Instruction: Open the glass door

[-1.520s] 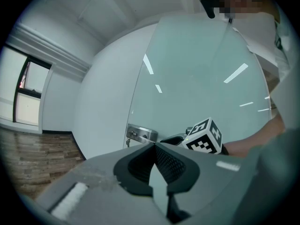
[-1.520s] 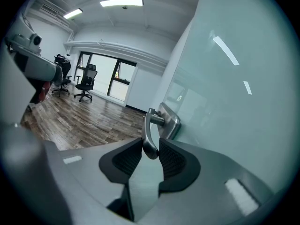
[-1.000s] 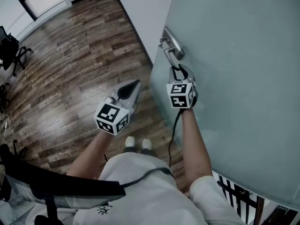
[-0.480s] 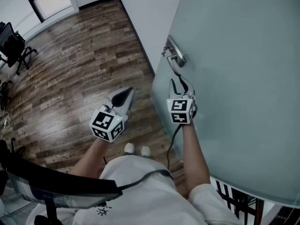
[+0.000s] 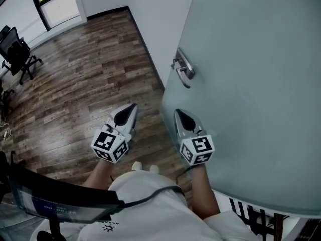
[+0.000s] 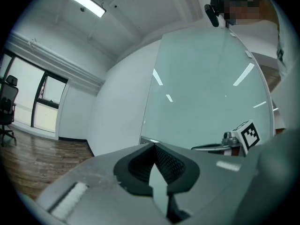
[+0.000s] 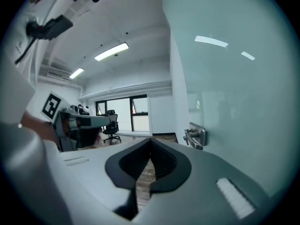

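Observation:
The frosted glass door (image 5: 251,84) fills the right side of the head view, with its edge swung toward me. Its metal lever handle (image 5: 183,67) sticks out near that edge with nothing touching it. My right gripper (image 5: 178,113) hangs below and short of the handle, shut with nothing between its jaws. In the right gripper view the right gripper (image 7: 151,140) points past the handle (image 7: 196,136), which lies to its right. My left gripper (image 5: 131,107) is beside it over the floor, shut and empty. The left gripper (image 6: 153,146) faces the door (image 6: 206,93).
Brown wood floor (image 5: 85,79) spreads to the left. A white wall (image 5: 150,14) meets the door's edge. A black office chair (image 5: 17,49) stands far left. Black railing bars (image 5: 251,215) show at the bottom right. My shoes (image 5: 143,168) are below the grippers.
My right gripper has let go of the lever handle, pulled back toward me and shut. The left gripper has drawn back a little too.

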Motion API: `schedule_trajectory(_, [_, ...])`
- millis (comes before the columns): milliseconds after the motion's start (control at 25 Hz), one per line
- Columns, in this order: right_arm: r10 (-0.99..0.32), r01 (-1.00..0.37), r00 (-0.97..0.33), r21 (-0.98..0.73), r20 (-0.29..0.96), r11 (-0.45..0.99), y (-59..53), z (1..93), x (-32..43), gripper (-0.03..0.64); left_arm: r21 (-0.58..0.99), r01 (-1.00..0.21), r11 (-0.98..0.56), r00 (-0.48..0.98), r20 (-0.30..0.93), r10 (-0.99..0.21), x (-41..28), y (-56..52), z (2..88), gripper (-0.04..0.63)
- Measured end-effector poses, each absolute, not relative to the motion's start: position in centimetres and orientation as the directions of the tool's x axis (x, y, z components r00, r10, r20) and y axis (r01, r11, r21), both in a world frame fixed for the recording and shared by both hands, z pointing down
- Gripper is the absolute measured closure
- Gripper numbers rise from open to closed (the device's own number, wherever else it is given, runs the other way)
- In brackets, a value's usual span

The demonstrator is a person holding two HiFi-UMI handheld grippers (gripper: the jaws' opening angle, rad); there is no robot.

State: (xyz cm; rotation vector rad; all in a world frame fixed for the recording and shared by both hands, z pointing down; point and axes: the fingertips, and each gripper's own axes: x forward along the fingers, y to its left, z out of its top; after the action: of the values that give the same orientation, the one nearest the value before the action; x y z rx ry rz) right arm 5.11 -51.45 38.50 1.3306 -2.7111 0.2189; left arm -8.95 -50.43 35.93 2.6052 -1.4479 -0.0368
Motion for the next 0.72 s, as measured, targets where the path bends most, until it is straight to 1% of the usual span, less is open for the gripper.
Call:
schedule_trajectory(80, [-0.768,-0.782,-0.624,-0.099,0.145,0.616,-50.1,37.9,5.0,0.607,0.152,-0.838,-0.523,0.534,0.040,-0.844,-8.6,-49.9,35.3,0.594])
schedule_trajectory(320, [-0.790,-0.795,-0.605,-0.131,0.098,0.593,-47.1,36.0,4.3,0.607,0.146,-0.833,-0.534,0.540,0.003,-0.841,-8.3,-47.7,33.1,0.594])
schedule_trajectory(440, [-0.784,-0.786,-0.615,-0.133,0.081,0.603,-46.6,35.0,3.9,0.609,0.139,-0.831,-0.538,0.543,-0.005,-0.840,-8.3,-47.2,32.6,0.594])
schedule_trajectory(720, [-0.767,-0.770,-0.637,-0.109,0.075,0.629,-46.1,34.4,3.4,0.609,0.134,-0.842,-0.522,0.526,-0.001,-0.850,-8.9,-46.2,32.9,0.593])
